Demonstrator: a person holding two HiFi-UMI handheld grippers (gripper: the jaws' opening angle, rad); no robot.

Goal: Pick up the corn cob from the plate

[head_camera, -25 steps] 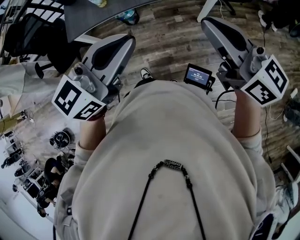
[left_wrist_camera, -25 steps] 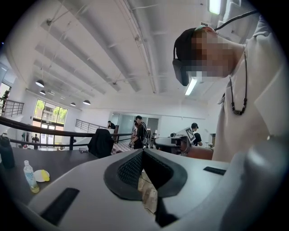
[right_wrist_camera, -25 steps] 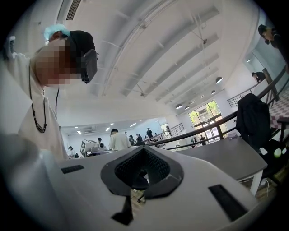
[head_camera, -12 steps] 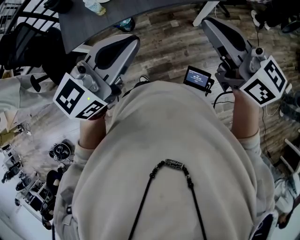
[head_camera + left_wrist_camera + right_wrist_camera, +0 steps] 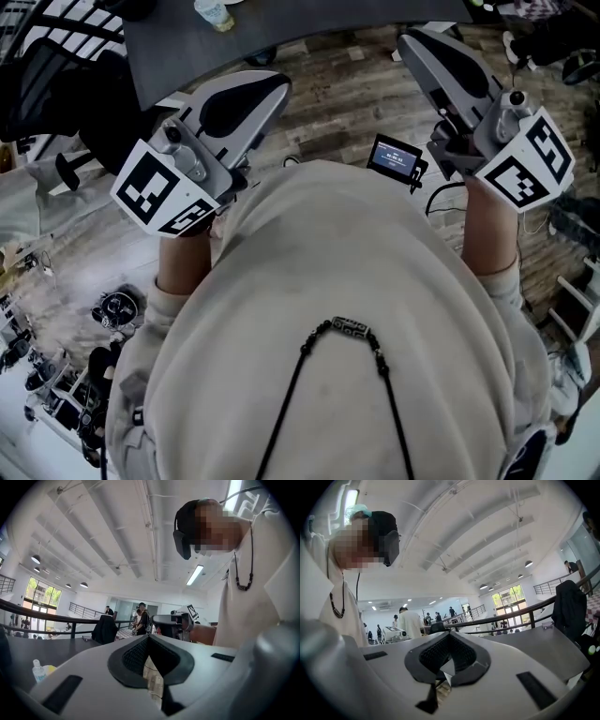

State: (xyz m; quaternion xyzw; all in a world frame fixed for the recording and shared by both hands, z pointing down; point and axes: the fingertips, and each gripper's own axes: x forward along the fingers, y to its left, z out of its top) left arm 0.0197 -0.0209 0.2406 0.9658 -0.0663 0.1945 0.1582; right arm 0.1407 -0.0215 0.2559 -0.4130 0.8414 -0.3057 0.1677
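No corn cob and no plate show in any view. My left gripper (image 5: 274,86) is held in front of the person's chest at the left of the head view, with its marker cube near the wrist. In the left gripper view its jaws meet at their tips (image 5: 149,637), shut with nothing between them. My right gripper (image 5: 409,42) is raised at the upper right, also shut and empty, and its tips touch in the right gripper view (image 5: 448,635). Both point toward a dark table (image 5: 300,23).
A small clear bottle (image 5: 214,13) stands on the dark table, also seen in the left gripper view (image 5: 39,670). A small screen (image 5: 394,156) hangs by the person's chest. A black chair (image 5: 56,89) is at the left, over wooden floor (image 5: 347,89). People stand far off (image 5: 408,620).
The dark table has slid further into the top of the head view. Both grippers have shifted a little toward it and stay shut.
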